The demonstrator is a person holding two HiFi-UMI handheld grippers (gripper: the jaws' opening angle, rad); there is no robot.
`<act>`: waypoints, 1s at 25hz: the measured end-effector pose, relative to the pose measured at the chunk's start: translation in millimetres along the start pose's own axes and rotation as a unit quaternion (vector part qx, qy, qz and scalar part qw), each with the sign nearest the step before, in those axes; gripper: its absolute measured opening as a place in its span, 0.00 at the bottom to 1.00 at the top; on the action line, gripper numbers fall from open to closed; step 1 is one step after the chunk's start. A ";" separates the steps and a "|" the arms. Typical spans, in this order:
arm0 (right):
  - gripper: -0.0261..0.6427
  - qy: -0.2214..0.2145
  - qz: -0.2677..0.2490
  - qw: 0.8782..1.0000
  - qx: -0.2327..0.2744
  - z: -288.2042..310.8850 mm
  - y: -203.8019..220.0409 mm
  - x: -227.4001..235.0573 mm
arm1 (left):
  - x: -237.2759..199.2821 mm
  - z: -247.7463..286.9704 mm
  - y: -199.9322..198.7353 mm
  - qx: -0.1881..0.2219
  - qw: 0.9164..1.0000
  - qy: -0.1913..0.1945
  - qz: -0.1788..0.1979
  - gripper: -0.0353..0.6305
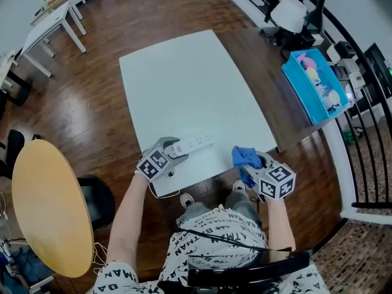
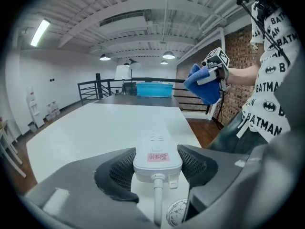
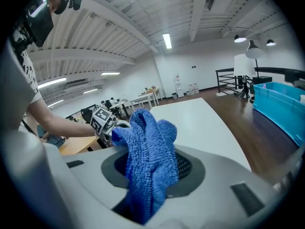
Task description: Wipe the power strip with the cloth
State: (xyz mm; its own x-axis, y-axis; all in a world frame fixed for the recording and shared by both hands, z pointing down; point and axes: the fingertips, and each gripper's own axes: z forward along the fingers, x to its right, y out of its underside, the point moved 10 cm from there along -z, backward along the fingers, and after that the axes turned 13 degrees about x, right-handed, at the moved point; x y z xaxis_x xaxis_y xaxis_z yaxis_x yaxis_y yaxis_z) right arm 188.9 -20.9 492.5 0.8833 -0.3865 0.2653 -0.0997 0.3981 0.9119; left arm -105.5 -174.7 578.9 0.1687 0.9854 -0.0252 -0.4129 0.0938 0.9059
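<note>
A white power strip [image 1: 197, 143] lies slantwise on the white table [image 1: 184, 78] near its front edge. My left gripper [image 1: 166, 154] is shut on the strip's cable end. In the left gripper view the power strip [image 2: 157, 147] sits between both ribbed pads of the left gripper [image 2: 157, 165], and its cable [image 2: 157, 199] runs back toward the camera. My right gripper [image 1: 256, 164] hovers off the table's front right corner, shut on a bunched blue cloth [image 1: 245, 156]. The blue cloth [image 3: 150, 161] fills the right gripper [image 3: 153, 170] and hides its pads. The cloth [image 2: 202, 86] also shows raised at the right in the left gripper view.
A blue bin [image 1: 315, 84] with soft items stands on a darker table to the right, beside a black railing [image 1: 361, 133]. A round yellow table [image 1: 49, 204] and a dark chair [image 1: 95, 198] are at the left. My knees are under the table's front edge.
</note>
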 end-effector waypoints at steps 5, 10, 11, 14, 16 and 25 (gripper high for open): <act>0.25 0.019 -0.002 1.000 -0.019 -3.3 3.2 5.2 | -11.0 12.9 3.5 -0.012 1.000 0.014 -0.003 0.47; 0.25 0.025 -0.006 0.999 -0.029 -2.3 5.0 7.4 | -11.9 19.2 8.4 -0.023 0.999 0.025 -0.005 0.47; 0.25 0.025 -0.006 0.999 -0.030 -1.1 5.1 7.5 | -12.1 20.3 10.1 -0.025 0.999 0.026 -0.005 0.47; 0.25 0.023 -0.010 0.999 -0.033 4.5 5.5 7.2 | -13.2 24.7 18.5 -0.038 0.999 0.027 -0.007 0.47; 0.25 0.022 -0.019 0.999 -0.039 9.6 5.7 5.4 | -13.5 27.2 25.9 -0.049 0.998 0.027 -0.010 0.47; 0.25 0.006 -0.037 0.997 -0.060 25.1 1.3 0.4 | -11.0 36.2 46.5 -0.078 0.997 0.022 -0.002 0.47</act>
State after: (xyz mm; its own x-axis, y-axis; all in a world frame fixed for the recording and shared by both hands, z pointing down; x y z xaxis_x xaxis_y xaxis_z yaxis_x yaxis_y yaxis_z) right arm 177.6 -41.4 501.7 0.8921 -0.4077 0.1948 0.0203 0.4669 0.8841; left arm -94.1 -186.3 636.6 0.1324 0.9900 -0.0496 -0.5469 0.1147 0.8293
